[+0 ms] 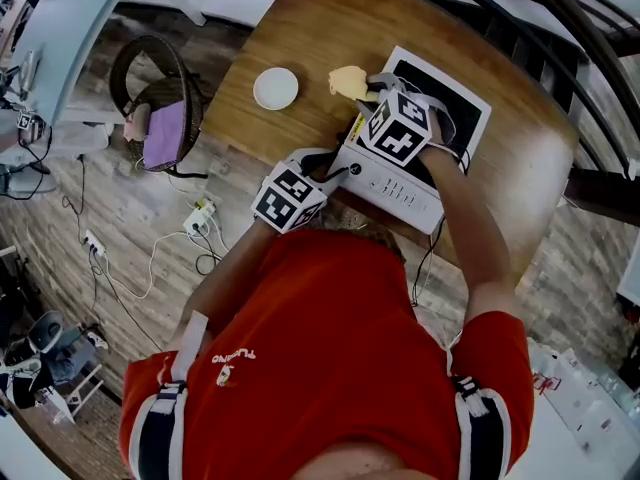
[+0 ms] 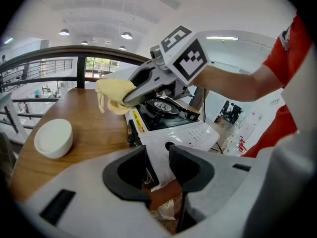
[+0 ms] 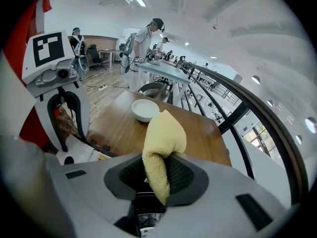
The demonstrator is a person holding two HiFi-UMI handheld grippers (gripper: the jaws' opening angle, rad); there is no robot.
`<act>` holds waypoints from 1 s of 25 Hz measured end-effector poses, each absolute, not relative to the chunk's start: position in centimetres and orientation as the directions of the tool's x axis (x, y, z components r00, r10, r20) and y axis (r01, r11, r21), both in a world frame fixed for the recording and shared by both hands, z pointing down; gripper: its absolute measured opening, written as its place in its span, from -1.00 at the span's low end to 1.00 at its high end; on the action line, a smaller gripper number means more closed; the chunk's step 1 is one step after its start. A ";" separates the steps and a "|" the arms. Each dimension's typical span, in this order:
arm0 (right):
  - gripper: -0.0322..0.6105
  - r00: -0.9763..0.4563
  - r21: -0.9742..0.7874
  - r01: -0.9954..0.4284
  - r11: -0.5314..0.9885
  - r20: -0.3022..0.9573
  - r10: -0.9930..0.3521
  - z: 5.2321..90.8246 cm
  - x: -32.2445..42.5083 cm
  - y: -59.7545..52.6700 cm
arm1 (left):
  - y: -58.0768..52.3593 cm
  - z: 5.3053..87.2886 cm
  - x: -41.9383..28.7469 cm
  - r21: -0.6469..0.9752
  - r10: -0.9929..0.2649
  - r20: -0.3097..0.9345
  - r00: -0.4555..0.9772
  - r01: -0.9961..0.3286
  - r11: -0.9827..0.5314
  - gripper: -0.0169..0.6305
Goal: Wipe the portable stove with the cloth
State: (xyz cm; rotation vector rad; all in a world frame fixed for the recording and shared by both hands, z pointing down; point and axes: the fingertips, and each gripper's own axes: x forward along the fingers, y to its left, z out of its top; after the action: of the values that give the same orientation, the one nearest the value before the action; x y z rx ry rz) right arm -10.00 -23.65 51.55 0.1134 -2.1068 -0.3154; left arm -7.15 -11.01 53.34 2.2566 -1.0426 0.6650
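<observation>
Cloth at the stove's left edge, with the cooktop to wipe lying to its right.
The right gripper (image 1: pixel 371 87) clamps the yellow terry cloth (image 1: pixel 347 81) over the left edge of the white portable stove with a black cooktop (image 1: pixel 402 184). The left gripper (image 2: pixel 157 155), jaws apart, sits at the stove's near-left corner.

Bare tabletop (image 1: pixel 320 18) beyond white bowl (image 1: pixel 275 88); stove (image 1: pixel 400 183) fills near edge; railing (image 1: pixel 560 23) behind.

Bowl (image 1: pixel 275 88): white, upright on the wooden desk (image 1: pixel 310 18).
Basket (image 1: pixel 158 103): dark, on the floor beside the desk, something purple inside.
Power strip (image 1: pixel 198 219): white, on the floor.
</observation>
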 end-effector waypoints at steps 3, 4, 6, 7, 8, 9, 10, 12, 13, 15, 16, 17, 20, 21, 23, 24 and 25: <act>-0.55 -0.534 0.247 0.069 0.966 0.828 -0.174 51.7 -10.2 -21.4 | -11.0 53.4 -7.1 0.277 -0.515 0.635 0.575 -0.793 -0.543 -0.50; -0.55 -0.536 0.240 0.074 0.968 0.828 -0.164 51.7 -10.2 -20.7 | -11.0 53.4 -7.2 0.277 -0.516 0.635 0.575 -0.793 -0.543 -0.50; -0.55 -0.540 0.225 0.082 0.971 0.829 -0.146 51.7 -10.3 -19.4 | -11.0 53.5 -7.1 0.276 -0.516 0.635 0.575 -0.793 -0.543 -0.50; -0.55 -0.542 0.219 0.086 0.972 0.829 -0.139 51.7 -10.3 -18.9 | -11.0 53.6 -7.1 0.276 -0.517 0.635 0.575 -0.793 -0.543 -0.50; -0.55 -0.544 0.214 0.090 0.973 0.829 -0.132 51.7 -10.3 -18.3 | -11.0 53.6 -7.1 0.276 -0.518 0.634 0.574 -0.794 -0.542 -0.50; -0.55 -0.546 0.209 0.094 0.973 0.829 -0.125 51.7 -10.3 -17.7 | -11.0 53.6 -7.1 0.275 -0.519 0.633 0.574 -0.794 -0.542 -0.50; -0.55 -0.549 0.201 0.098 0.975 0.828 -0.116 51.6 -10.4 -17.1 | -11.0 53.6 -7.1 0.275 -0.521 0.633 0.573 -0.795 -0.541 -0.50; -0.55 -0.559 0.177 0.103 0.979 0.824 -0.090 51.5 -10.5 -15.8 | -10.9 53.7 -7.0 0.274 -0.523 0.632 0.571 -0.797 -0.539 -0.50; -0.55 -0.563 0.166 0.107 0.980 0.822 -0.078 51.3 -10.5 -15.2 | -10.9 53.7 -7.0 0.273 -0.524 0.632 0.571 -0.797 -0.538 -0.50; -0.55 -0.571 0.152 0.107 0.983 0.819 -0.064 51.1 -10.5 -14.3 | -10.9 53.7 -7.0 0.272 -0.527 0.631 0.569 -0.798 -0.537 -0.50; -0.55 -0.576 0.145 0.102 0.984 0.815 -0.060 50.9 -10.5 -14.0 | -11.0 53.6 -7.0 0.271 -0.528 0.631 0.568 -0.799 -0.537 -0.50; -0.55 -0.585 0.136 0.092 0.986 0.809 -0.057 50.7 -10.5 -13.7 | -11.0 53.6 -7.0 0.269 -0.530 0.630 0.567 -0.800 -0.536 -0.50; -0.55 -0.626 0.096 0.034 0.995 0.778 -0.054 49.7 -10.3 -13.3 | -11.1 53.6 -7.1 0.257 -0.538 0.631 0.559 -0.805 -0.534 -0.50; -0.55 -0.642 0.086 0.007 0.996 0.765 -0.061 49.2 -10.2 -13.3 | -11.0 53.6 -7.1 0.253 -0.540 0.631 0.557 -0.806 -0.535 -0.49; -0.55 -0.671 0.078 -0.050 0.996 0.735 -0.091 47.9 -9.9 -13.6 | -11.0 53.4 -7.1 0.249 -0.543 0.628 0.557 -0.806 -0.537 -0.50; -0.55 -0.686 0.077 -0.078 0.994 0.720 -0.110 47.3 -9.7 -13.8 | -10.9 53.1 -7.2 0.248 -0.547 0.625 0.557 -0.806 -0.537 -0.50; -0.55 -0.700 0.076 -0.107 0.991 0.703 -0.129 46.5 -9.4 -14.0 | -10.9 52.8 -7.3 0.247 -0.553 0.619 0.557 -0.807 -0.536 -0.50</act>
State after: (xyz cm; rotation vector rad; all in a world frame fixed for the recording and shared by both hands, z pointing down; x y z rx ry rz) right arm -9.44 -14.04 46.52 0.1637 -2.3515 -0.0374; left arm -7.30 -10.94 52.84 2.2792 -1.0924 0.6542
